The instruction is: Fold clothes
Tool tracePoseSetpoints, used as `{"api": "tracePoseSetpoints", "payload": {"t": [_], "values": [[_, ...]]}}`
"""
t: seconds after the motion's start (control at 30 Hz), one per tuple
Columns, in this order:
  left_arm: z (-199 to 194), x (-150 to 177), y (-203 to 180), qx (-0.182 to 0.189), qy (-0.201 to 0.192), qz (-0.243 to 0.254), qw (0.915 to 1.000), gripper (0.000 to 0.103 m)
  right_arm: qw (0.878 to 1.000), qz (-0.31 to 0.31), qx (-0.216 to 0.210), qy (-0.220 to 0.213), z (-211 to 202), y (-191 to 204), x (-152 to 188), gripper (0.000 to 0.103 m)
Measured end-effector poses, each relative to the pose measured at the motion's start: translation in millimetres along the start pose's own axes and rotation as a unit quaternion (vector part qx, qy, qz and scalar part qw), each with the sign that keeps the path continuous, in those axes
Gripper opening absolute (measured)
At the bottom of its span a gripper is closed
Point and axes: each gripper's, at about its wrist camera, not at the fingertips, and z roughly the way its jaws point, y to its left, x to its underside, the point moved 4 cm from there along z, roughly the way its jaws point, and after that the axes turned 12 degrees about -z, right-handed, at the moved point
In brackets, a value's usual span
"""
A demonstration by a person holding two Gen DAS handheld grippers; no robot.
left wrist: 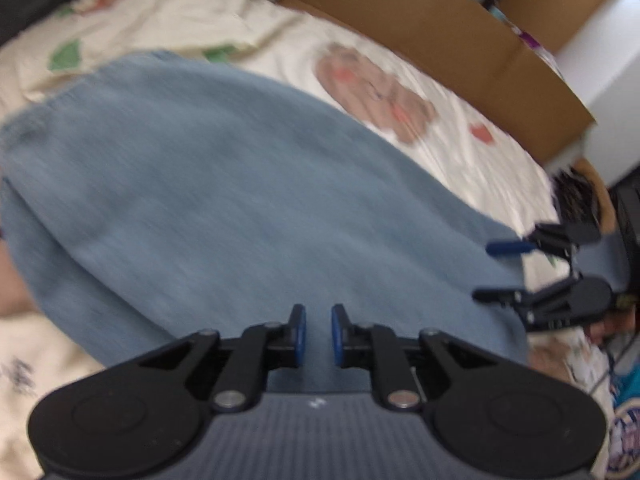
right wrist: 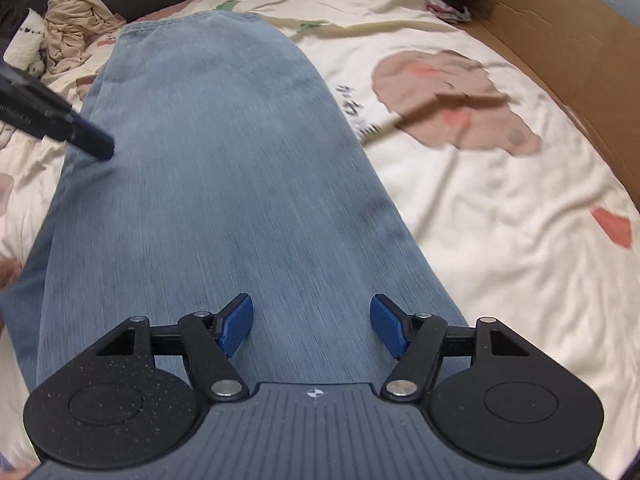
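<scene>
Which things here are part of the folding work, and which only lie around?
Part of the job: blue denim garment; left gripper, nearly closed, nothing between its fingers; right gripper, open.

Lying about: printed bedcover; beige crumpled cloth; cardboard box.

we're looking down our left gripper (left wrist: 318, 334), jaws nearly together with nothing pinched, over blue denim (left wrist: 224, 200) on a cream bear-print bedspread (left wrist: 400, 92). right gripper (left wrist: 496, 272) pokes in at right, jaws apart. cardboard box (left wrist: 460, 32) upper right.
</scene>
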Motion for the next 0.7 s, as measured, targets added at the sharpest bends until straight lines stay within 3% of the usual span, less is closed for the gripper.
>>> {"api": "tracePoseSetpoints", "payload": {"t": [0.33,0.6,0.7], "values": [[1.7,23.2,-2.2,0.01,0.048,0.046,0.9977,0.013,1.0,0.015,0.012,0.023,-32.7,-20.6,48.6,0.069],[-15.2,19.0,-7.0,0.024,0.069,0.064,0.9953,0.012,0.997,0.068,0.036,-0.025,-61.7,-31.6,45.2,0.041],[-19.4,18.1,-9.0,0.039,0.077,0.068,0.9939,0.012,0.993,0.094,0.051,-0.044,-58.4,-37.9,44.3,0.038]]}}
